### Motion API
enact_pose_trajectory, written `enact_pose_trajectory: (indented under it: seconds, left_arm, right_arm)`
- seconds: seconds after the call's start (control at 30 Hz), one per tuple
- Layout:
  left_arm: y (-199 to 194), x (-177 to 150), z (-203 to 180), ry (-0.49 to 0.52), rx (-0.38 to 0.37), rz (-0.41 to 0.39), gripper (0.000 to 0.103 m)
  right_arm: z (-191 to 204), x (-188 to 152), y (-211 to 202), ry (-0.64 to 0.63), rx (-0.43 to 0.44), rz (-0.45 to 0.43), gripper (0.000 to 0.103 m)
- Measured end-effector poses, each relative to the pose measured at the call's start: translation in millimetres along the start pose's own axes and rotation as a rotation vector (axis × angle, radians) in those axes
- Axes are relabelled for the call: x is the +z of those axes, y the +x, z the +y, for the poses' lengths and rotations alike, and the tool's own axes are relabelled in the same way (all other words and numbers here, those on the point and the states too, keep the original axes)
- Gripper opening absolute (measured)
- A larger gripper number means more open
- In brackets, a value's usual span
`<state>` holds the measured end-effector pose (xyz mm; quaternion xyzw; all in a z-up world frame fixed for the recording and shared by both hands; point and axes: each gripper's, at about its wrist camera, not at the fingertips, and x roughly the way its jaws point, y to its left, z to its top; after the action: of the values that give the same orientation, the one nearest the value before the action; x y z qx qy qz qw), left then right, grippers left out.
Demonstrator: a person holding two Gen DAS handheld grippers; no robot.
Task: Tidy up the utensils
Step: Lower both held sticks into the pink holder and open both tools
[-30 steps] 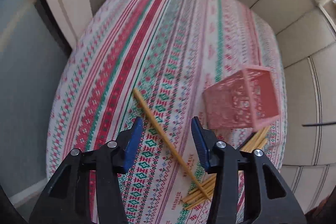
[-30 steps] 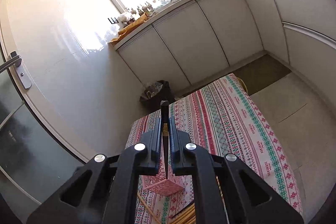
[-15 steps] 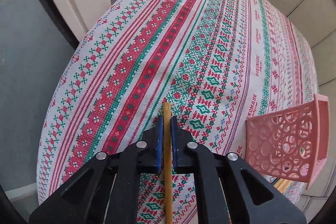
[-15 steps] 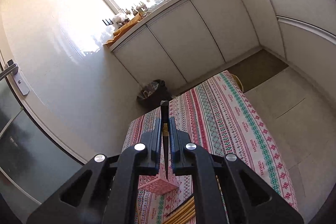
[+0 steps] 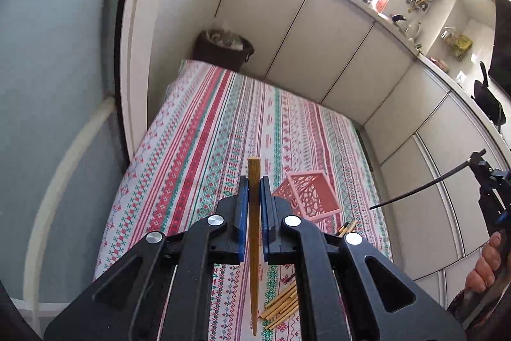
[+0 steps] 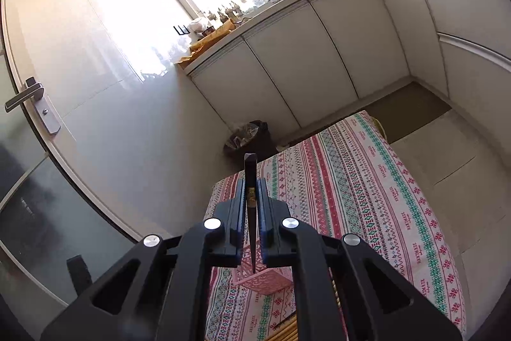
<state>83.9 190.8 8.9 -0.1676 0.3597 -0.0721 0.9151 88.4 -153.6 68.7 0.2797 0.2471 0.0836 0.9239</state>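
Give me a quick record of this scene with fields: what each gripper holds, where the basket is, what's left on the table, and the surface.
left gripper: shut on wooden chopstick, lifted above the table
right gripper: shut on black chopstick, tip pointing down over the basket
pink basket: on the tablecloth, beyond the loose pile
loose chopsticks: pile lying flat near the table's near edge
surface: striped patterned tablecloth
background: dark bin beyond the table's far end
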Motion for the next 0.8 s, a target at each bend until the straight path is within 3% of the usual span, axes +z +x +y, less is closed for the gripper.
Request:
enact_pose_trajectory:
  seconds: [0.27,0.43,0.73,0.8]
  left_arm:
    - [-44,17,-19,0.032,-0.036,-0.207,0.006]
    - [-43,22,-17,0.017,-0.040,-0.231,0.006]
    - [-59,23,-14,0.001,-0.048,-0.273,0.006]
    - [-64,26,-19,0.006,-0.057,-0.299,0.006]
  right_arm:
    - [52,15,21,-0.120,-0.012,-0.053,0.007]
    - [74,7,50,-0.220,-0.023,-0.080,0.007]
    - [60,-60,114,-0.322,-0.055,0.060,0.011]
    - [60,-61,116,-0.312,-0.053,0.088,0.025]
